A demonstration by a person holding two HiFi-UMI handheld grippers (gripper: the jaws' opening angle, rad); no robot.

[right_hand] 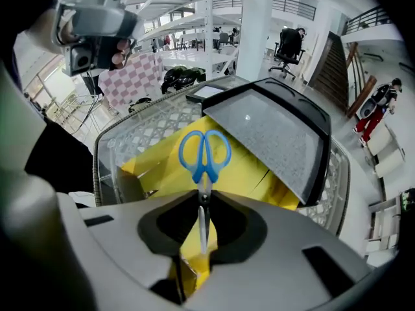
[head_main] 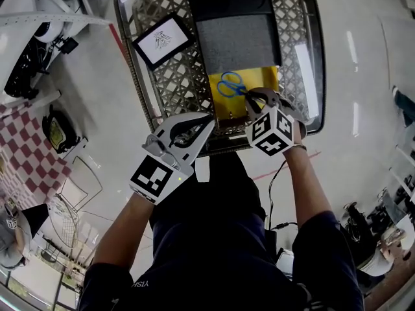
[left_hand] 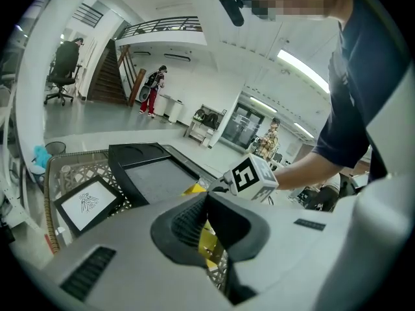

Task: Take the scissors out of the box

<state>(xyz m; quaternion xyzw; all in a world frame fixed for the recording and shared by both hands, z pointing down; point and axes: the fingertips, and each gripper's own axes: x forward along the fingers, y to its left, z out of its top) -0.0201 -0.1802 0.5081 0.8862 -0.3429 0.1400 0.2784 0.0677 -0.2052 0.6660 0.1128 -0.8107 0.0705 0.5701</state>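
- Head view: a white lattice basket (head_main: 146, 18) holds a black tray with a grey pad (head_main: 237, 41), a framed picture (head_main: 162, 41) at its left side, and a yellow box (head_main: 262, 80) at its near right corner.
- The blue-handled scissors (head_main: 228, 85) lie on the box. Their handles point toward the basket's middle and their blades run toward the right gripper (head_main: 254, 96).
- The left gripper (head_main: 207, 120) hangs over the basket's near edge, apart from the box.
- The basket stands above a pale, glossy floor (head_main: 363, 109) marked with red tape. A red-checked cloth (head_main: 26, 148) lies far left.
- Left gripper view: its jaws are together at the tips with nothing gripped. Only a strip of yellow box shows through the gap behind them.
- Beyond lies a bright hall with a staircase (left_hand: 107, 76), an office chair (left_hand: 61, 67) and some people far off.
- Right gripper view: the jaws are clamped on the steel blades just below the pivot, and the handles stand clear above them.
- The scissors are not yet out, since they rest over the box's yellow card.
- The step in hand looks like the grasp itself, which is made or nearly so.
- The next move calls for a straight lift clear of the box walls and the tray's overhanging edge. The grip must be firm enough that the thin blades do not swivel.
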